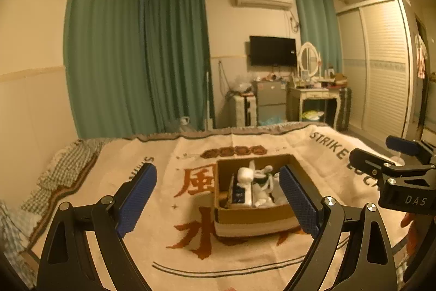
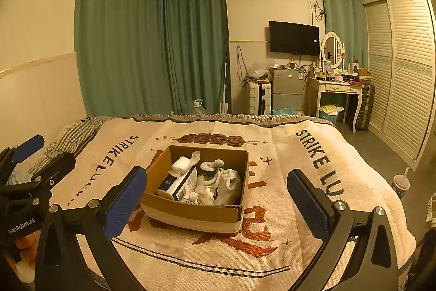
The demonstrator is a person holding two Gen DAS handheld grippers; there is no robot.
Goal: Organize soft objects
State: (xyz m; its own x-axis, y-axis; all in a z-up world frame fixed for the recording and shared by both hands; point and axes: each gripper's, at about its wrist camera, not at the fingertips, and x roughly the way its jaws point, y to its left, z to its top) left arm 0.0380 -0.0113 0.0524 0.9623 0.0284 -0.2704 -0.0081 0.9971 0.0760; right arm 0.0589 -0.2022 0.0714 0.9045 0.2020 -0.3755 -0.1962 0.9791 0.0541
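A cardboard box point(image 2: 190, 212) sits on the bed's cream blanket point(image 2: 272, 250); it also shows in the left wrist view point(image 1: 253, 216). Inside lie white soft items point(image 2: 229, 182), a rolled white sock point(image 2: 179, 165) and a dark-and-white small carton point(image 2: 177, 183). My left gripper point(image 1: 218, 198) is open and empty, held above the blanket in front of the box. My right gripper point(image 2: 216, 198) is open and empty, also in front of the box. Each gripper shows at the other view's edge.
A checked cloth point(image 2: 73, 135) lies at the bed's far left corner. A cup with a straw point(image 2: 400, 184) stands right of the bed. Beyond the bed are green curtains point(image 2: 152, 45), a small fridge point(image 2: 287, 92), a dressing table point(image 2: 338, 92) and a wardrobe point(image 2: 403, 67).
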